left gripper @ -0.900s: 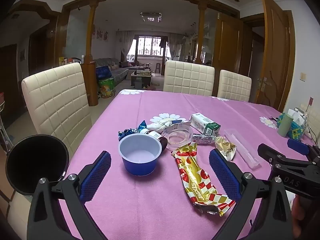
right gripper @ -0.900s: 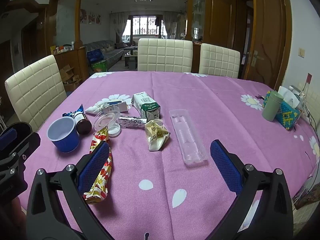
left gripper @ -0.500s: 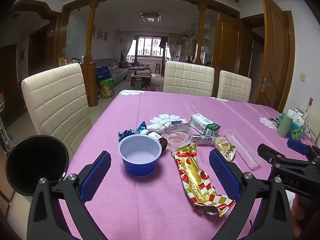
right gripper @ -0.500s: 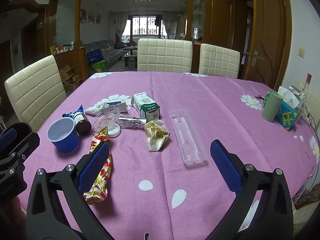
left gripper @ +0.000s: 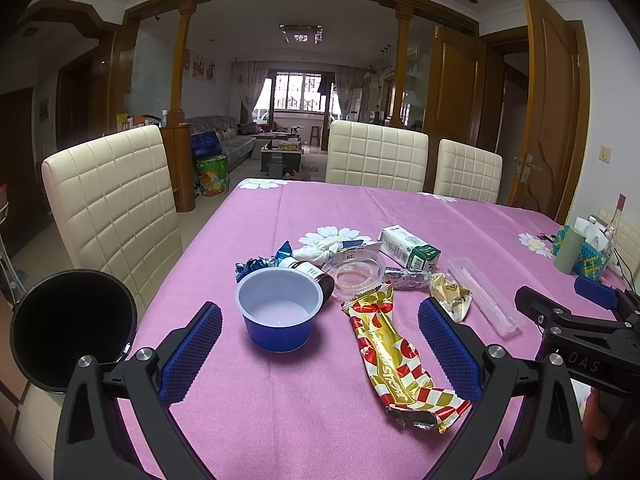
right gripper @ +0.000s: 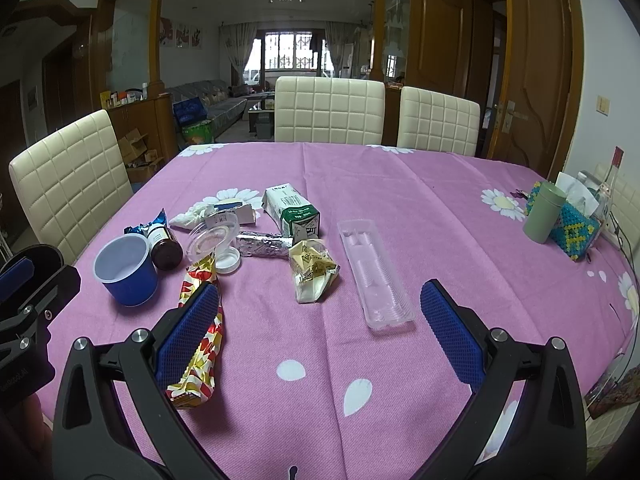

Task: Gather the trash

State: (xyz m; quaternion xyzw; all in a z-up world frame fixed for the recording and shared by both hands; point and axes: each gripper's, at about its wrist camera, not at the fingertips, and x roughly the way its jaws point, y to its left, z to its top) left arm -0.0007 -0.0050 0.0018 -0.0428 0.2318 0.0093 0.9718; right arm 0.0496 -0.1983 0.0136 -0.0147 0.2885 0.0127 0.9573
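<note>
Trash lies on the purple tablecloth [left gripper: 320, 412]: a blue cup [left gripper: 279, 314] [right gripper: 127, 269], a red-gold wrapper [left gripper: 394, 360] [right gripper: 199, 338], a green-white carton [left gripper: 409, 248] [right gripper: 291, 210], a clear plastic tray [left gripper: 484, 296] [right gripper: 374, 278], a crumpled gold wrapper [right gripper: 314, 270], a foil wrapper [right gripper: 264, 244] and a dark bottle [right gripper: 165, 248]. My left gripper [left gripper: 320, 354] is open and empty, just short of the cup and red-gold wrapper. My right gripper [right gripper: 320, 340] is open and empty, near the tray's front end.
A black bin [left gripper: 72, 344] sits off the table's left edge. Cream chairs [left gripper: 116, 216] [right gripper: 330, 110] stand around the table. A green canister [right gripper: 546, 212] and a beaded box [right gripper: 576, 232] stand at the right edge.
</note>
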